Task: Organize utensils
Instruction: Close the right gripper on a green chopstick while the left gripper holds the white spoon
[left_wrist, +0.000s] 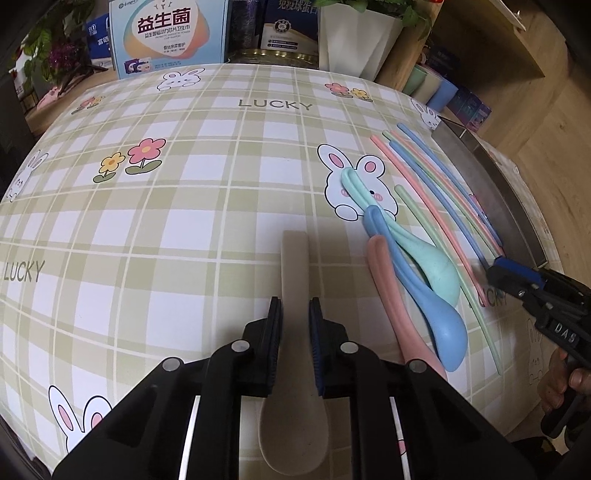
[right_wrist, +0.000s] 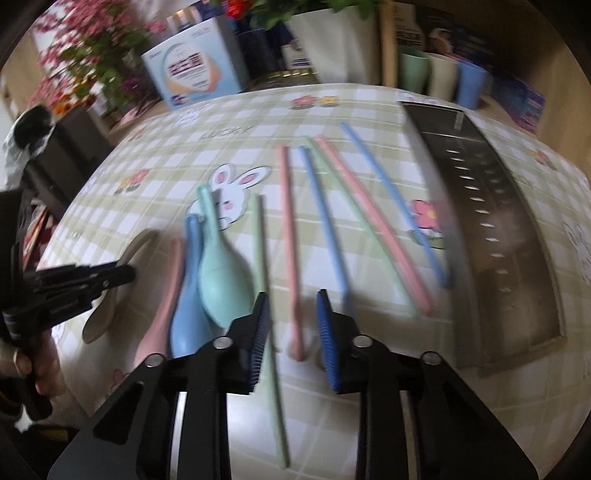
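Your left claw (left_wrist: 295, 314) is clamped on the beige spoon (left_wrist: 293, 424). Your right claw (right_wrist: 293, 314) straddles the pink chopstick (right_wrist: 290, 240) on the table (right_wrist: 369, 406); its grip is unclear in the blur.

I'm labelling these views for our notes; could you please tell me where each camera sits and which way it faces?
Left wrist: sits on the left tool, facing steeply down at the checked tablecloth; its fingers straddle the beige spoon, and the right tool with a hand shows.
Right wrist: sits on the right tool, facing down over a pink chopstick towards the metal tray; the left tool shows.
Shared: blue spoon, mint spoon, chopsticks, tray.
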